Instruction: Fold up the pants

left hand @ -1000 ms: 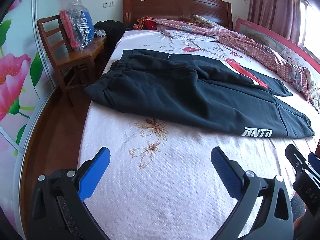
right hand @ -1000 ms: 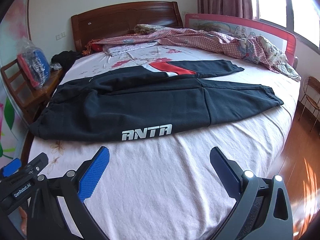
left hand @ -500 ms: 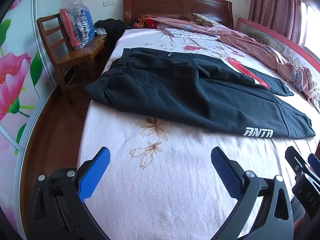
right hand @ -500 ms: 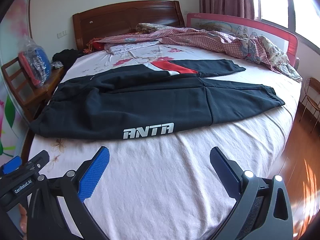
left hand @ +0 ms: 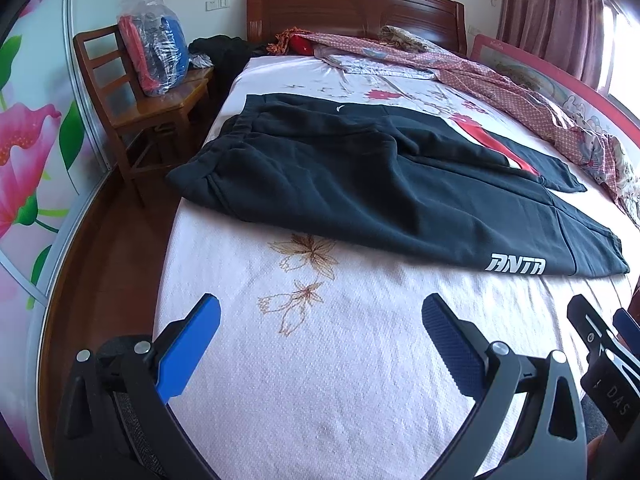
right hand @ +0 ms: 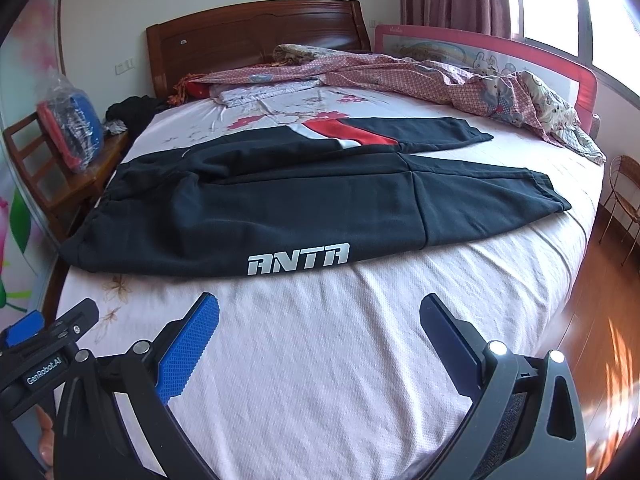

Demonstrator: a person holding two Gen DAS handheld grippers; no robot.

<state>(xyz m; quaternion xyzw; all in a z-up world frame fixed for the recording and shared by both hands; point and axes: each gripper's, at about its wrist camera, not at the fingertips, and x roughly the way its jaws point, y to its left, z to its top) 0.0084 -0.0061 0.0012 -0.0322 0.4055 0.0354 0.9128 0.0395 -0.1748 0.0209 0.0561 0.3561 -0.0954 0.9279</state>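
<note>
On the wide bed with the pale pink flower-print sheet (left hand: pixel 340 380) and dark wooden headboard (right hand: pixel 256 36), black fleece pants with a white ANTA logo (right hand: pixel 320 208) lie spread flat across the middle, waistband toward the left edge, legs running right; the far leg shows a red and white panel. A rumpled pink patterned quilt (right hand: pixel 440 80) is heaped along the far side by the red bed rail (right hand: pixel 560 68). Brown wooden chair (left hand: pixel 120 92) stands beside the bed, carrying a clear plastic bag of red and blue items (left hand: pixel 156 56). Left hand-held gripper (left hand: pixel 320 320) hovers over bare sheet near the pants, blue-padded fingers wide apart, nothing between. Right hand-held gripper (right hand: pixel 320 316) likewise spread apart, holding nothing, just short of the logo.
</note>
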